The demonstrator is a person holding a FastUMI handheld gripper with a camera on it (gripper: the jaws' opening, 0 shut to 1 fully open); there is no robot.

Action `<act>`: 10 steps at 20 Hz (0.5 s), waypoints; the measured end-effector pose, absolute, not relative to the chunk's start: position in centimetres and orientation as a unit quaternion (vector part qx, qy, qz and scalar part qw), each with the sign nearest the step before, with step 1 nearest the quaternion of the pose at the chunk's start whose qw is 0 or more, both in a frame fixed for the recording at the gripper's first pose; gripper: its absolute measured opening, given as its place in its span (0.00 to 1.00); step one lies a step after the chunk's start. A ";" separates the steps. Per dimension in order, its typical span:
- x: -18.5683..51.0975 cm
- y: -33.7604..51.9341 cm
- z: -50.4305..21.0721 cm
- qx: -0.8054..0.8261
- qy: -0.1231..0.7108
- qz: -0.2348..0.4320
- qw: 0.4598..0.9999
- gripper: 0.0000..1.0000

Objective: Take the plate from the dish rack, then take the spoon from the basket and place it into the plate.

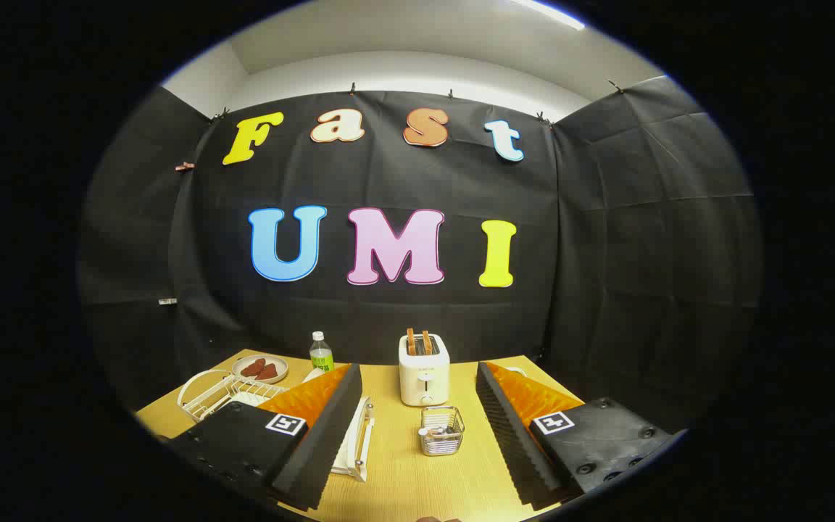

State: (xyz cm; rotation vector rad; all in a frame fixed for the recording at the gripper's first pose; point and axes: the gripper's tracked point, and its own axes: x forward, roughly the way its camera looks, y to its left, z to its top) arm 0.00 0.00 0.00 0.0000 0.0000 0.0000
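My gripper (417, 377) is open above the wooden table (403, 471), and nothing sits between its foam-padded fingers (323, 428). A small wire basket (441, 429) stands on the table between the fingers, a little short of their tips. A pale spoon handle (432, 433) lies inside it. The white wire dish rack (218, 395) is left of the left finger, which hides much of it. Part of the rack's frame (361, 435) shows just inside that finger. A white edge (313, 375) peeks out behind the left fingertip; I cannot tell if it is the plate.
A white toaster (425, 370) with two slices in it stands beyond the basket, straight ahead. Behind the rack are a grey dish of red food (260, 368) and a small green-labelled bottle (321, 353). Black cloth walls close the table at the back and sides.
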 end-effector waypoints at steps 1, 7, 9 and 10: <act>0.0 0.0 -0.3 0.003 0.004 0.000 1.000 0.98; 0.3 -0.5 -0.8 0.010 0.014 -0.004 1.000 0.98; 0.6 -1.0 -1.0 0.009 0.014 -0.009 1.000 0.97; 0.7 -1.0 -1.2 0.011 0.017 -0.010 1.000 0.97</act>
